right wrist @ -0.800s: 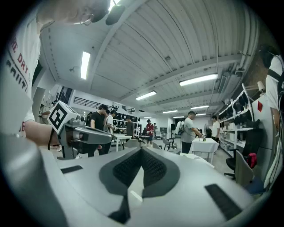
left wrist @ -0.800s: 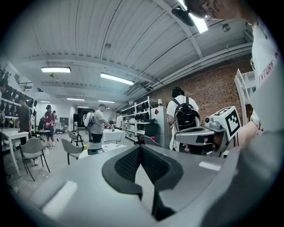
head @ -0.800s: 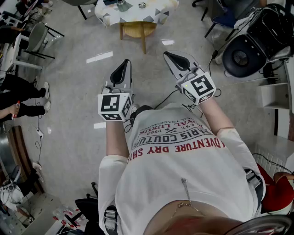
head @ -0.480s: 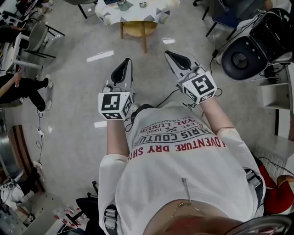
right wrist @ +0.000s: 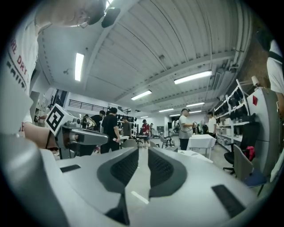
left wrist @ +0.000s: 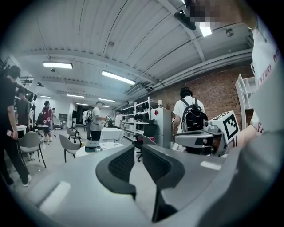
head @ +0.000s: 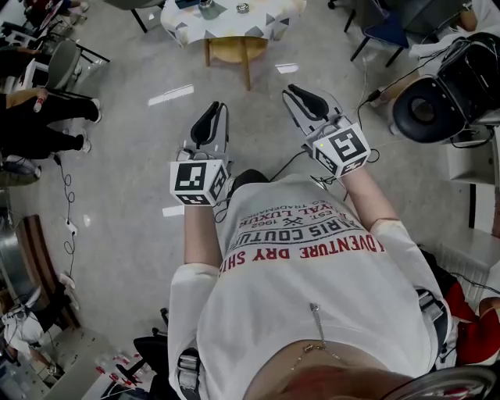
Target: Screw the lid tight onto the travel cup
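Note:
Both grippers are held up in front of the person's chest, over the floor. My left gripper (head: 208, 119) is shut with nothing between its jaws, and my right gripper (head: 305, 99) is also shut and empty. Far ahead stands a small table with a patterned cloth (head: 262, 22). On it a greenish cup (head: 208, 8) and a small round thing (head: 242, 8) that may be the lid sit apart. In the left gripper view the closed jaws of the left gripper (left wrist: 135, 153) point toward that white table (left wrist: 104, 150). The right gripper (right wrist: 143, 153) points down the room.
A wooden stool (head: 234, 51) stands under the table. Black office chairs (head: 437, 105) and cables (head: 406, 141) lie at the right. People (head: 47, 125) walk at the left beside a grey chair (head: 66, 62). Shelves (left wrist: 142, 117) line the brick wall.
Both grippers stay shut and have barely shifted in the view. The people at the left have walked on. The black chair at the right has slid rightward in the frame.

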